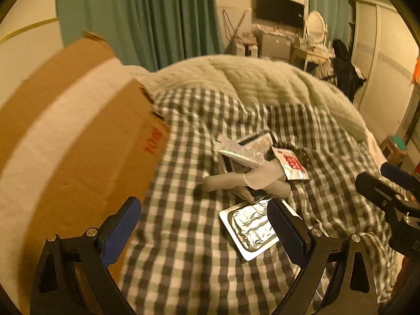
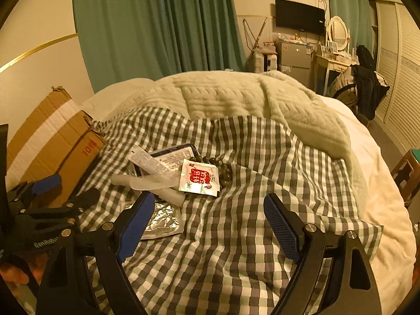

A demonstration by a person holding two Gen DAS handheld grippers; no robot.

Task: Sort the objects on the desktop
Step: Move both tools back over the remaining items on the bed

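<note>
While both tools are hanging empty above the checked bedcover (image 2: 236,249), I am logging the stock ahead of them; no desk is showing, the things are lying on a bed.

Left tool (image 1: 204,233): jaws standing wide, gripping nothing. Just ahead of its right finger, partly under it: foil blister pack (image 1: 249,229), flat on the cover. To its left, close: cardboard box (image 1: 86,141).

Right tool (image 2: 210,225): jaws standing wide, gripping nothing. Ahead of it, slightly left: red-and-white sachet (image 2: 199,178), lying on top of the heap. Behind the sachet: dark bead string (image 2: 225,173). Left of the sachet: pale comb (image 2: 152,182), a white tube (image 2: 147,161) and a dark flat packet (image 2: 176,157), overlapping one another.

Step in hand, as I am judging it: approach, nothing yet picked. Next move is calling for one item to be singled out, probably the blister pack or the sachet, with the fingers straddling a thin edge on soft cloth.
</note>
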